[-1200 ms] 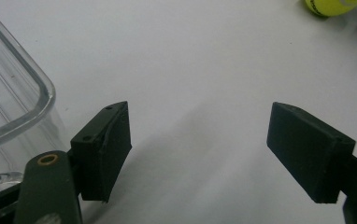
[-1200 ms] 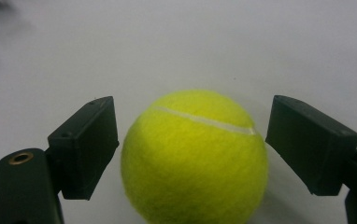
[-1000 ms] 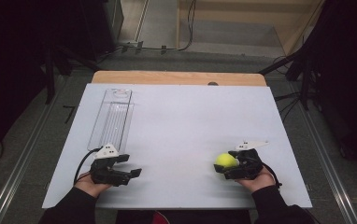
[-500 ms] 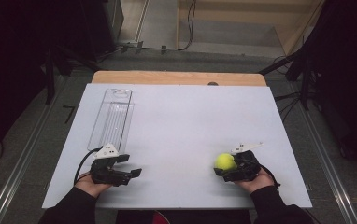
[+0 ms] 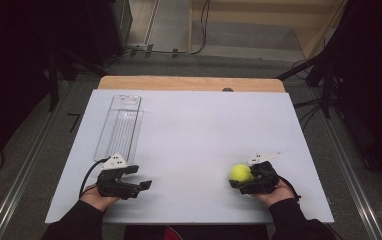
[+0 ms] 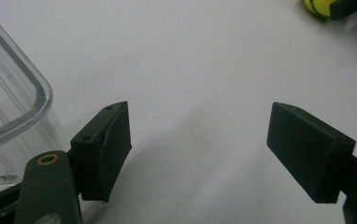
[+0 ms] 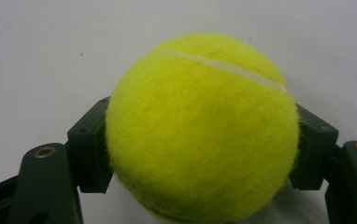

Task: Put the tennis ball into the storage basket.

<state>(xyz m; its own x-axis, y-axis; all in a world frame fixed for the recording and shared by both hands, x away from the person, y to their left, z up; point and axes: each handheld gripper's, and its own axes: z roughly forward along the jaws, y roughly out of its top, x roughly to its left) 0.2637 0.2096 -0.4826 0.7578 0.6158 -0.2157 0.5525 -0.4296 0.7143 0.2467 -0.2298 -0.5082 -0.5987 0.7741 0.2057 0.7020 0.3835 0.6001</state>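
Grey floor (image 5: 169,30), dark surroundings

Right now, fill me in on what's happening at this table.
A person works at a white table with a claw in each hand. The right claw is closed on a yellow tennis ball near the table's front right; the right gripper view shows the jaws pressed against both sides of the ball. The left claw rests open near the front left, holding nothing. A clear plastic tray lies just beyond it.
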